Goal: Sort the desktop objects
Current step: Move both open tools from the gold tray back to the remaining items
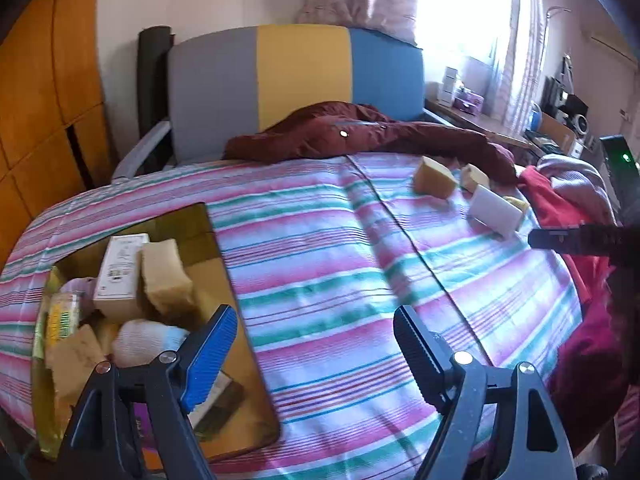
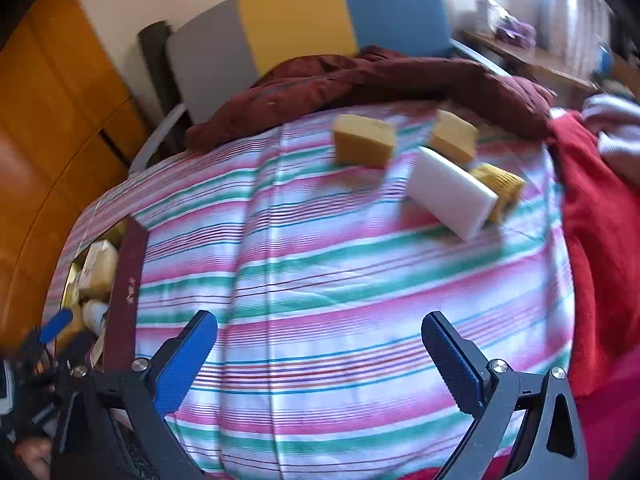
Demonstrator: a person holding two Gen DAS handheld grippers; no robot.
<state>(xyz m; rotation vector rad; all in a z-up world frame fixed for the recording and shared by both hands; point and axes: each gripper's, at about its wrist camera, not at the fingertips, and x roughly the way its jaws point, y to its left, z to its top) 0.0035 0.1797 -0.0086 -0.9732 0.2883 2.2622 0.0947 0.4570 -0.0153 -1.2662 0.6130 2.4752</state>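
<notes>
Striped bedcover (image 2: 320,248) under everything. Open cardboard box (image 1: 224,276) at left, already holding sponges and small cartons. White block (image 2: 450,192) and yellow sponge (image 2: 362,140) near far right edge. Left gripper (image 1: 316,344) and right gripper (image 2: 320,348) both spread wide, gripping nothing.

A bed (image 1: 320,248) under a pink, green and white striped sheet filled the room, its headboard (image 1: 296,80) panelled grey, yellow and blue. Orange wooden wardrobe doors (image 1: 44,100) stood left; a bright curtained window (image 1: 460,4) (glare washed it out) lit a cluttered desk (image 1: 492,124).
</notes>
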